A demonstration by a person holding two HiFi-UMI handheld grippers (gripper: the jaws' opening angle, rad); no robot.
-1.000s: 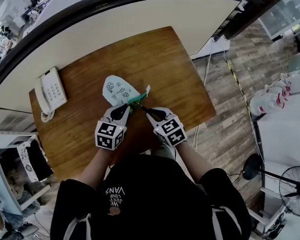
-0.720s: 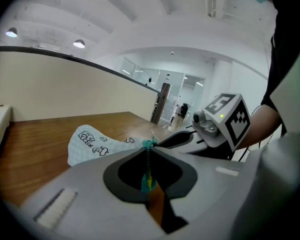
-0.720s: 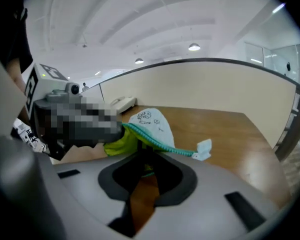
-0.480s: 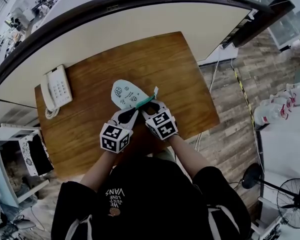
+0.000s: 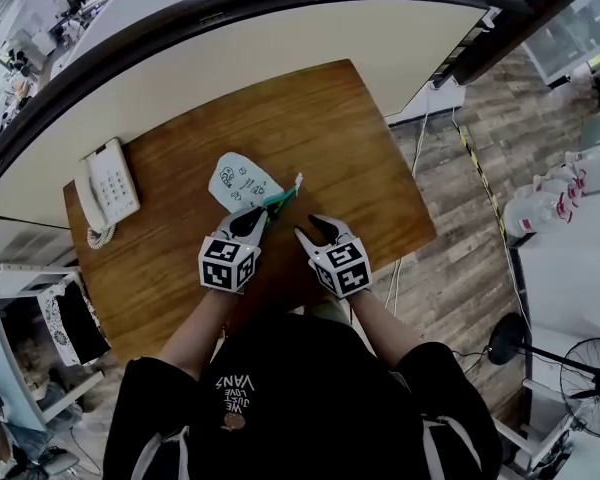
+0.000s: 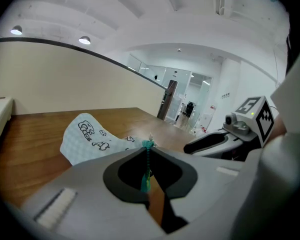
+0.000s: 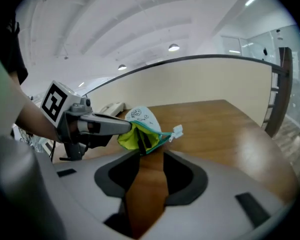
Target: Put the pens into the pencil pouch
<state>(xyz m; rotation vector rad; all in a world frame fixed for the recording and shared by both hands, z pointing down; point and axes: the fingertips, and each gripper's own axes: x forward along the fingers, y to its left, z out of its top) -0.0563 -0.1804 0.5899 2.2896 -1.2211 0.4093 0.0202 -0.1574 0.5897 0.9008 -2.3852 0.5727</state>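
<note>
Woodgrain tabletop (image 5: 320, 118) fills the head view, backed by a curved cream partition (image 5: 280, 48) with a dark rail. Plank flooring (image 5: 460, 238) runs along the right, and a telephone (image 5: 105, 190) sits near the table's left edge. The pencil pouch (image 5: 240, 180) lies mid-table, its long axis slanting from a rounded closed end at the far left to a teal-zippered mouth (image 5: 282, 196) nearer the person. The left gripper (image 5: 261, 213) meets that mouth, while the right gripper (image 5: 313, 230) hovers just beside it. In the left gripper view the jaws are pinched together on the teal zipper edge, with the white printed body stretching away to the left. In the right gripper view the jaws have just been opening and stand apart over bare wood with nothing between them. Ahead, the mouth gapes toward the camera, showing a yellow-green lining (image 7: 124, 138) and a dark slim object (image 7: 141, 140) inside.
</note>
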